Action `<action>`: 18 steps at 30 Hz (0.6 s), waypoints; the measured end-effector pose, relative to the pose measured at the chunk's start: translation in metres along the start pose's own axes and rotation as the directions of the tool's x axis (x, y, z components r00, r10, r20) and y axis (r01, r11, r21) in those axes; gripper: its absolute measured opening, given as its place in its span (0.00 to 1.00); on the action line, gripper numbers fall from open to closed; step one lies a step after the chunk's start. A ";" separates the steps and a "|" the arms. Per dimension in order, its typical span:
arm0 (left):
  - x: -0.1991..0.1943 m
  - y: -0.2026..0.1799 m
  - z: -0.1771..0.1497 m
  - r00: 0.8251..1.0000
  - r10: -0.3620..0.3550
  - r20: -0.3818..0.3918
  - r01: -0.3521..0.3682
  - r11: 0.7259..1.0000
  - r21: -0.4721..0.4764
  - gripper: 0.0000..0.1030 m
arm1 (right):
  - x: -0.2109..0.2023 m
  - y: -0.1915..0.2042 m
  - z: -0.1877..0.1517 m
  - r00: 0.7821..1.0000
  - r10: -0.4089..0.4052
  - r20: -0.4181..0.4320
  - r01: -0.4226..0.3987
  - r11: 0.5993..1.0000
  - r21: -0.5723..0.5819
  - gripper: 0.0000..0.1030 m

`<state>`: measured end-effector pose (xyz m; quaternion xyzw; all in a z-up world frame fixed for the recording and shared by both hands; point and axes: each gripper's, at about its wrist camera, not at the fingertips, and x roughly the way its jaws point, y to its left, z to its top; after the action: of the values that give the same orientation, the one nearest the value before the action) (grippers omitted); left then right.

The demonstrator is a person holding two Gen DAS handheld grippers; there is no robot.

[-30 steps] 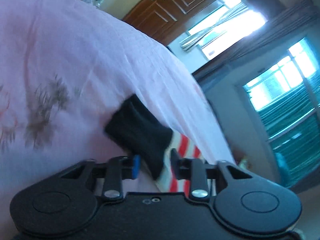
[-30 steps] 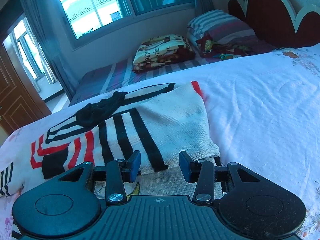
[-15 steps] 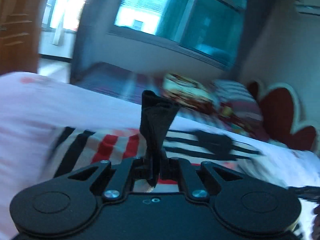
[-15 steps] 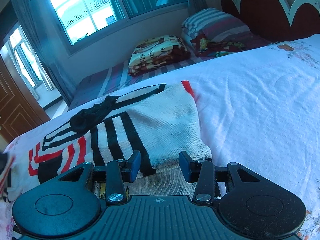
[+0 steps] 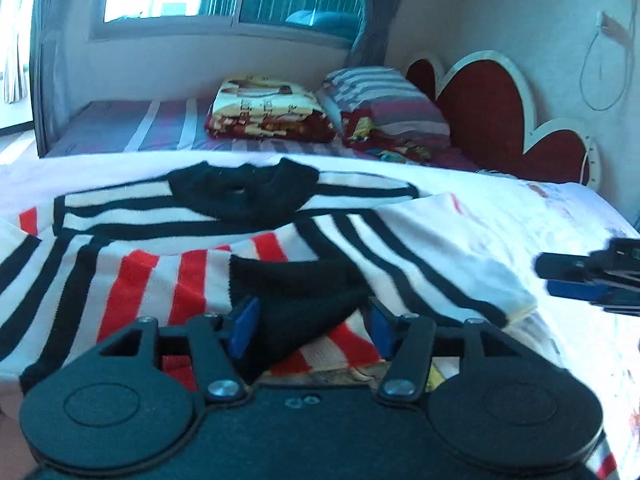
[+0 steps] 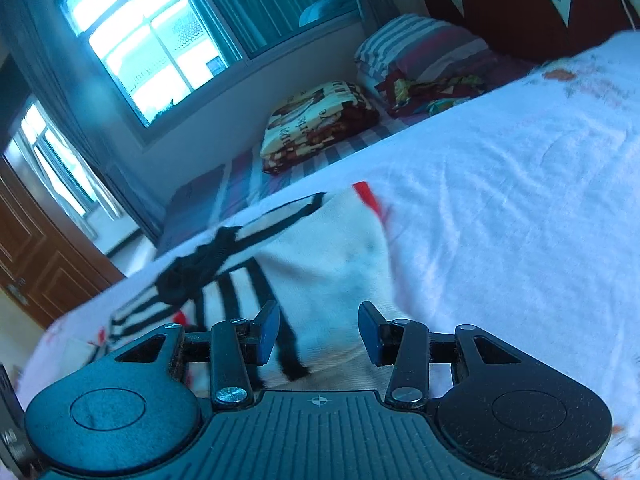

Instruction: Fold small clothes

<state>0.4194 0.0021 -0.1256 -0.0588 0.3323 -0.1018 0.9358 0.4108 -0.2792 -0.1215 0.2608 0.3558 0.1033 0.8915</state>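
Sweater (image 5: 168, 264), a small striped knit in cream, black and red, lies spread on the bed (image 6: 500, 184), collar at the far side, its black cuff (image 5: 296, 292) folded in across the red stripes. It looks light, soft and floppy, likely to sag and stretch when lifted, so a firm pinch at a hem corner or a folded edge should carry it better than a grab mid-panel; the knit seems grippy rather than slippery.

In the left wrist view the left tool (image 5: 310, 330) stands spread, blue pads either side of the black cuff, which lies between them, seemingly not clamped. The right tool (image 6: 318, 332) is spread too, hovering at the near right edge of the sweater where the cream sleeve (image 6: 332, 264) is folded over; the cloth lies just ahead of its jaws, apparently untouched.
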 end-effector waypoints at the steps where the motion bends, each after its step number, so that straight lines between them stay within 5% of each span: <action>1: -0.010 0.004 -0.003 1.000 0.002 0.016 -0.001 1.000 -0.014 0.54 | 0.001 0.002 -0.001 1.000 0.027 -0.007 -0.027 0.999 0.017 0.42; 6: -0.063 0.036 -0.020 0.989 0.104 0.104 -0.095 0.992 -0.088 0.53 | 0.016 0.027 -0.012 0.977 0.197 -0.081 -0.190 0.978 0.085 0.42; 10: -0.102 0.074 -0.050 0.957 0.275 0.096 -0.268 0.960 -0.078 0.53 | 0.043 0.058 -0.026 0.946 0.279 -0.167 -0.262 0.958 0.118 0.42; 15: -0.107 0.127 -0.059 0.936 0.352 0.005 -0.346 0.923 -0.166 0.52 | 0.073 0.083 -0.037 0.944 0.243 -0.223 -0.222 0.968 0.116 0.42; 18: -0.103 0.138 -0.055 0.941 0.337 -0.006 -0.333 0.925 -0.182 0.52 | 0.082 0.096 -0.035 0.954 0.195 -0.226 -0.188 0.981 0.055 0.42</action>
<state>0.3279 0.1578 -0.1298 -0.0871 0.3335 0.0907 0.9343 0.4465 -0.1541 -0.1392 0.2949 0.4315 0.2128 0.8255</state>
